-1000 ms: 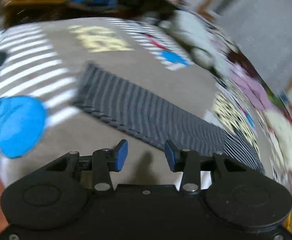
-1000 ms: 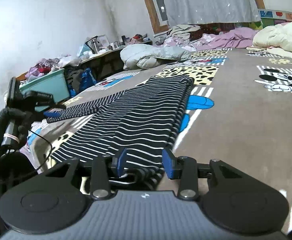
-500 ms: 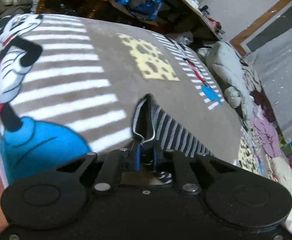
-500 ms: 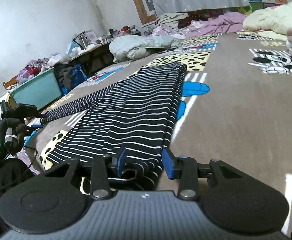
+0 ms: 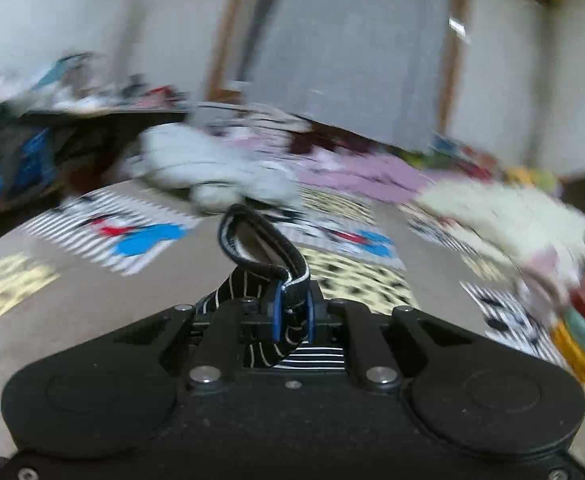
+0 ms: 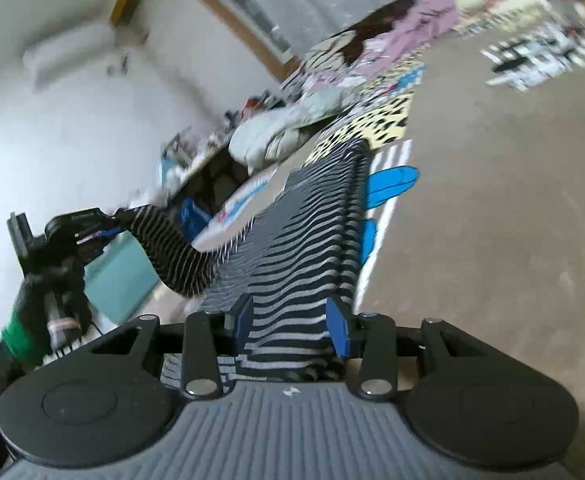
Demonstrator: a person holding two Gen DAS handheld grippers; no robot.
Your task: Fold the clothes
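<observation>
A black-and-white striped shirt (image 6: 312, 232) lies stretched along the brown cartoon-print blanket (image 6: 492, 208). My left gripper (image 5: 292, 316) is shut on the end of the shirt's sleeve (image 5: 260, 248), whose cuff loops up above the fingers. In the right wrist view the left gripper (image 6: 92, 232) holds that sleeve (image 6: 172, 252) lifted off the blanket at the left. My right gripper (image 6: 290, 326) is open, its blue pads on either side of the shirt's near hem without pinching it.
A grey-white bundle of bedding (image 6: 284, 132) lies beyond the shirt's far end. Pink and cream bedding (image 5: 492, 208) is piled at the back right. A cluttered low table (image 5: 72, 120) and a teal bin (image 6: 120, 272) stand at the left.
My left gripper closed on the sleeve end and lifted it off the blanket, swinging up and round. My right gripper stayed open at the hem and tilted.
</observation>
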